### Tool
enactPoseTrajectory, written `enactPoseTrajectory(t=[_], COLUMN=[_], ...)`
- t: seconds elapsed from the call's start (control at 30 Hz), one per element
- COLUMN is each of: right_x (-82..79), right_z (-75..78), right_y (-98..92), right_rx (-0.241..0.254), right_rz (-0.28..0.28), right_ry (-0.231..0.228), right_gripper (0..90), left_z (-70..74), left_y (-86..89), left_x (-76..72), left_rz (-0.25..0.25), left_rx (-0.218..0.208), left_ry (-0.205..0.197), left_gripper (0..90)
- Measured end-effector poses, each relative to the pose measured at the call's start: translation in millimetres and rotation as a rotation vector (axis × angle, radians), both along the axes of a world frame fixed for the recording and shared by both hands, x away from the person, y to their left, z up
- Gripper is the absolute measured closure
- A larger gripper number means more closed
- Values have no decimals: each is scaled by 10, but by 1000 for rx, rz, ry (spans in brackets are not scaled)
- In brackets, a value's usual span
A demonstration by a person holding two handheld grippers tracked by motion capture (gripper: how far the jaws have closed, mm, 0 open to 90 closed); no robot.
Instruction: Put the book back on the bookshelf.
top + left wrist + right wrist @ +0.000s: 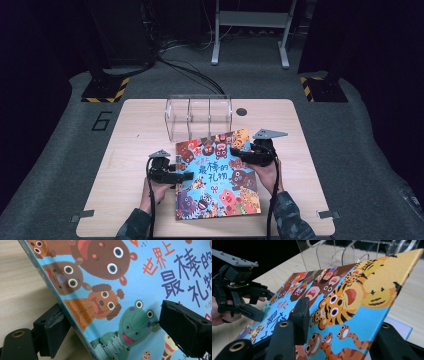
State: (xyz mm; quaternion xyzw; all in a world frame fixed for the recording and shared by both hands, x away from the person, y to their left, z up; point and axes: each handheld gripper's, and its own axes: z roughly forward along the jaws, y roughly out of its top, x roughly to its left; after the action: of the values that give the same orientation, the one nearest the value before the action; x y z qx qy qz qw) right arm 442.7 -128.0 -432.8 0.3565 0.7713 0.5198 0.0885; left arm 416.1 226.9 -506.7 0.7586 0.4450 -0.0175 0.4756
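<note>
Picture book [216, 175] gripped from both sides
Left gripper [182, 176] clamps its spine edge, right gripper [239, 152] its far corner, just before the clear rack [198, 116]

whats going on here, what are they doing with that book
A person at a wooden table holds a colourful picture book between two handheld grippers. The left gripper has its jaws on either side of the book's left edge, one above the cover and one below. The right gripper straddles the opposite edge the same way. The book's far end is tilted up off the table. A clear plastic rack with dividers stands just behind it, with nothing in it.
</note>
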Motion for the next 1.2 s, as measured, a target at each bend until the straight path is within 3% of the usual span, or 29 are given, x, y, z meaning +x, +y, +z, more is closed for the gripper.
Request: enactPoseTrajectory(t=[0.2,0.5,0.87,1.07,1.2], right_x=[15,23,58,57,57], right_z=[13,0,25,38,51], right_y=[27,19,24,5,3], right_rx=[-16,-14,-15,-3,-20], right_rz=[-24,-32,-30,-40,-46], right_ry=[45,66,109,122,149], right_gripper=[540,531,513,513,486], left_z=[-2,21,85,131,185], left_y=[19,31,78,89,111], left_x=[-9,-42,-62,-79,-88], left_rz=[0,14,27,46,36], left_rx=[-8,-11,6,-7,20], left_ry=[6,-13,-51,-67,-92], left_gripper=[132,161,217,268,299])
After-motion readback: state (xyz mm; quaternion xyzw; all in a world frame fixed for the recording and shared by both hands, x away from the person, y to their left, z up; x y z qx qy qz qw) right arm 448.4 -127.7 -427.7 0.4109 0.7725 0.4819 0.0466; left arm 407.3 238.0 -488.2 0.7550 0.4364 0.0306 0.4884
